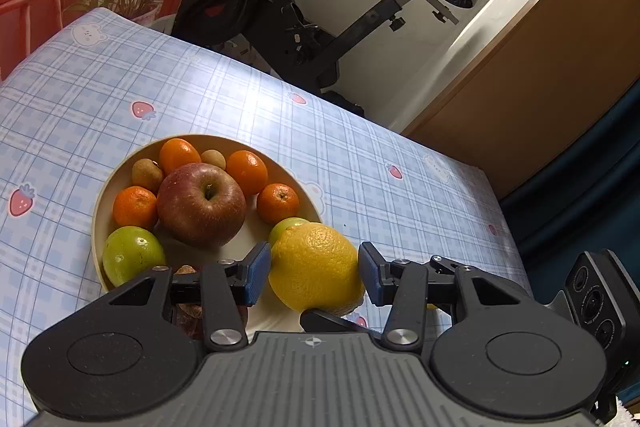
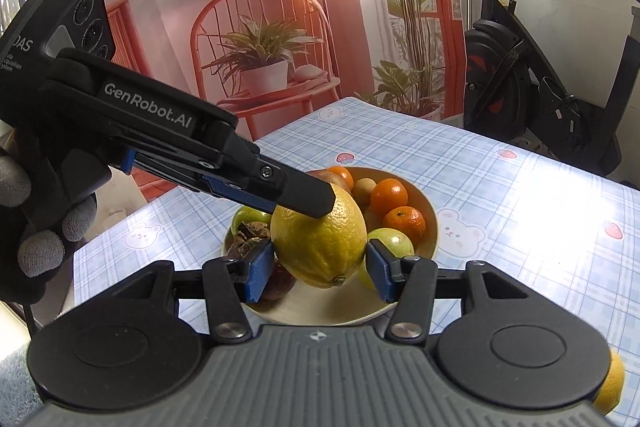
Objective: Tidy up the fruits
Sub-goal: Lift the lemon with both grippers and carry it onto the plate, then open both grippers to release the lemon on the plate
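While held, lemon (image 1: 316,267) yellow, dimpled, oval.

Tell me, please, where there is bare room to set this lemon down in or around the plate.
In the plate, only the near strip between the red apple and the lemon is bare; its far half is crowded with tangerines. The tablecloth right of the plate and beyond it lies open.

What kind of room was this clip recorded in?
Most likely a room in a home, staged for recording. An exercise bike stands behind a table covered with a blue checked cartoon cloth, a bowl of mixed fruit sits on it, and a printed backdrop of chair and plants hangs behind.
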`<state>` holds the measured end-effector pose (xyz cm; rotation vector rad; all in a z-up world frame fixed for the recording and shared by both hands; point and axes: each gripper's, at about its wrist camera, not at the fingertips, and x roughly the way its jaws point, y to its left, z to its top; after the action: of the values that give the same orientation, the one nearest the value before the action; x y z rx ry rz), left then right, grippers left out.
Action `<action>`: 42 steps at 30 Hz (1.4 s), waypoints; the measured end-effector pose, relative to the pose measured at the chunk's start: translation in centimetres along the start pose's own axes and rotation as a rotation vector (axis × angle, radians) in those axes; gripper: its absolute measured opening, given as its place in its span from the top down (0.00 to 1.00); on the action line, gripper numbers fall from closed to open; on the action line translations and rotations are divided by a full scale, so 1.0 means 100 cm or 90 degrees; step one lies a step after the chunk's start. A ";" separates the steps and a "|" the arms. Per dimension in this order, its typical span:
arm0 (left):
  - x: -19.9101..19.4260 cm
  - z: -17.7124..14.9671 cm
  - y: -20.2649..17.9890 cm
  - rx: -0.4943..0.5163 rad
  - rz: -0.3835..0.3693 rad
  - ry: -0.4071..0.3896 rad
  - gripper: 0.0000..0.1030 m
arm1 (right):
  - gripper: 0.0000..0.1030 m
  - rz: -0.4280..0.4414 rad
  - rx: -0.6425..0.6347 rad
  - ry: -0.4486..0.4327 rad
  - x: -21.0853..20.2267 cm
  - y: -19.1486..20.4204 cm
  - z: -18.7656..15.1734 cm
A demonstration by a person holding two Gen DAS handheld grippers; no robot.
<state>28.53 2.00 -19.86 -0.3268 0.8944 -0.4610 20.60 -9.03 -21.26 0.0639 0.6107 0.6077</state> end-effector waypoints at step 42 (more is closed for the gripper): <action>0.001 -0.002 0.001 0.017 0.051 -0.015 0.51 | 0.48 -0.031 -0.047 0.034 0.012 0.006 -0.024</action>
<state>28.45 2.04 -20.13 -0.2712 0.8741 -0.3943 19.75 -8.19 -23.67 -0.0369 0.6388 0.5858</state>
